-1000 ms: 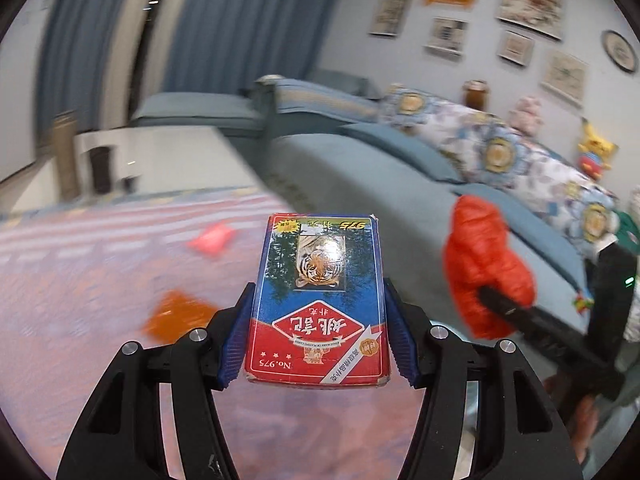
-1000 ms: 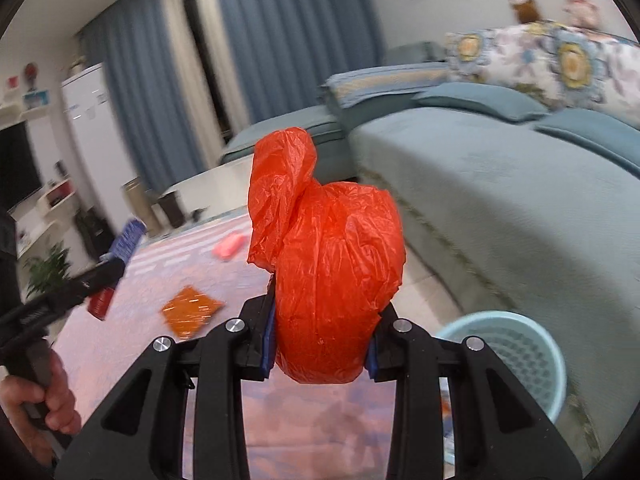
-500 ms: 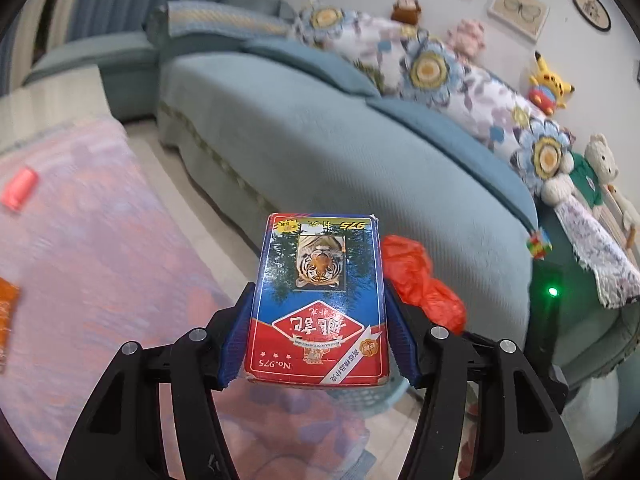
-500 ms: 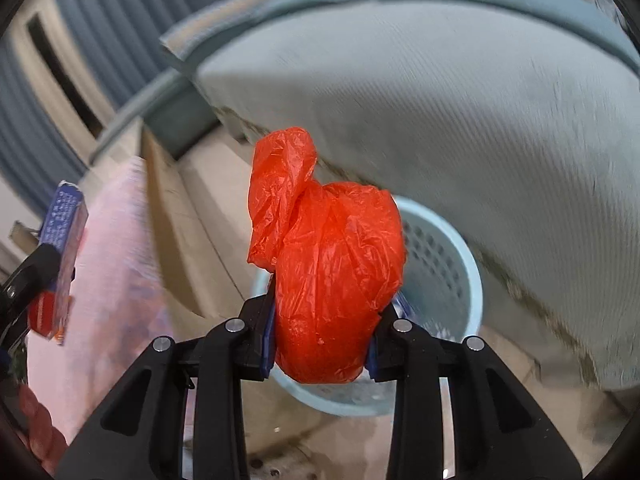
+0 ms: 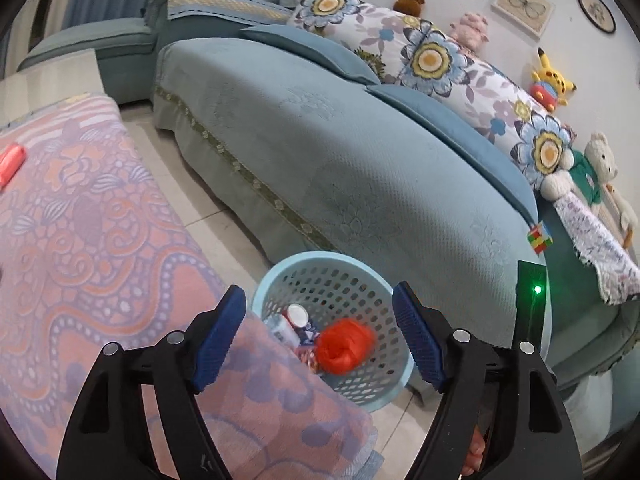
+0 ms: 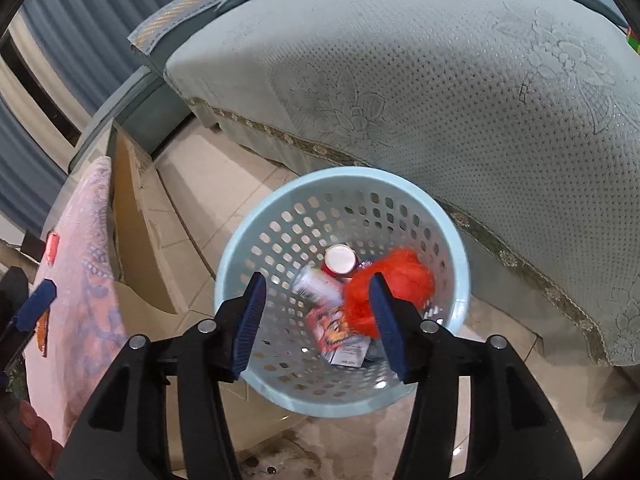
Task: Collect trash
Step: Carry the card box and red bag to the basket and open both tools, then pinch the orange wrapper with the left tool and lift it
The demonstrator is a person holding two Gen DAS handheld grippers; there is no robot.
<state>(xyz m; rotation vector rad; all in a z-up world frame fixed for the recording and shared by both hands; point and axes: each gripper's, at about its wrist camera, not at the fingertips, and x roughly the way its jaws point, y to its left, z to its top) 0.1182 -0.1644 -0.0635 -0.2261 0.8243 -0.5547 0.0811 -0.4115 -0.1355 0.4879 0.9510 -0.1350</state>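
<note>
A pale blue perforated basket (image 5: 320,258) (image 6: 240,248) stands on the tiled floor between the sofa and the table. In it lie a crumpled red plastic bag (image 5: 346,346) (image 6: 390,288), a red-and-blue card box (image 6: 340,334) and two cans (image 6: 340,260). My left gripper (image 5: 320,320) hangs above the basket; its jaws are opening with nothing between them. My right gripper (image 6: 318,312) points down into the basket; its jaws are also opening and hold nothing. A red scrap (image 5: 12,158) (image 6: 52,248) and an orange wrapper (image 6: 42,330) lie on the table.
The pink patterned tablecloth (image 5: 100,220) covers the table at left, with a cardboard box (image 6: 132,216) below it. A teal sofa (image 5: 340,152) (image 6: 440,80) with flowered cushions and plush toys fills the right. A colour cube (image 5: 539,238) sits on the sofa edge.
Both grippers have opened. The card box has left my left gripper and the red bag my right; both now lie in the basket. Earlier, both hands swung from the table down over the basket.
</note>
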